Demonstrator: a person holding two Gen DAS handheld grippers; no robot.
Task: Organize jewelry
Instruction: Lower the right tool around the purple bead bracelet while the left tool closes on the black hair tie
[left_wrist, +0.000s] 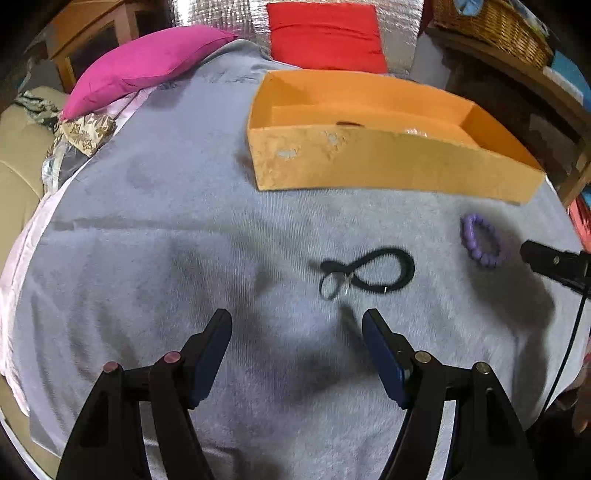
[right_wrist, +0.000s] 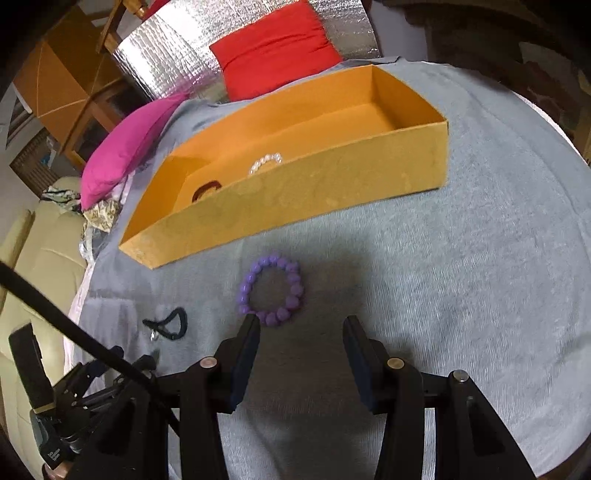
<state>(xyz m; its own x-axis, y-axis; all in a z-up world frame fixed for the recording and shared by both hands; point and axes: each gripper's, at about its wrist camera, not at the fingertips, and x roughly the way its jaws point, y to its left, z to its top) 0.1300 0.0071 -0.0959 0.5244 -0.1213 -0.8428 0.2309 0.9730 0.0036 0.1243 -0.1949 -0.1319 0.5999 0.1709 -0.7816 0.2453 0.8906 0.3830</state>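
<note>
A black cord necklace (left_wrist: 369, 271) with a small clear ring lies twisted in a figure eight on the grey cloth, just beyond my open left gripper (left_wrist: 297, 319). Nothing sits between those fingers. A purple bead bracelet (right_wrist: 273, 290) lies flat right in front of my right gripper (right_wrist: 301, 325), whose left fingertip (right_wrist: 251, 325) is at the bracelet's near edge; its jaws stand apart around bare cloth. The bracelet (left_wrist: 482, 240) also shows at the right of the left wrist view. The orange box (right_wrist: 295, 199) holds a clear bead bracelet (right_wrist: 265, 162) and a dark ring-shaped piece (right_wrist: 207, 189).
A pink cushion (left_wrist: 144, 66) and a red cushion (left_wrist: 325, 37) lie behind the box. A wicker basket (left_wrist: 491, 26) stands on a shelf at the far right. A beige sofa (right_wrist: 40, 258) borders the cloth on the left. The left gripper's body and cable (right_wrist: 74, 332) cross the right wrist view.
</note>
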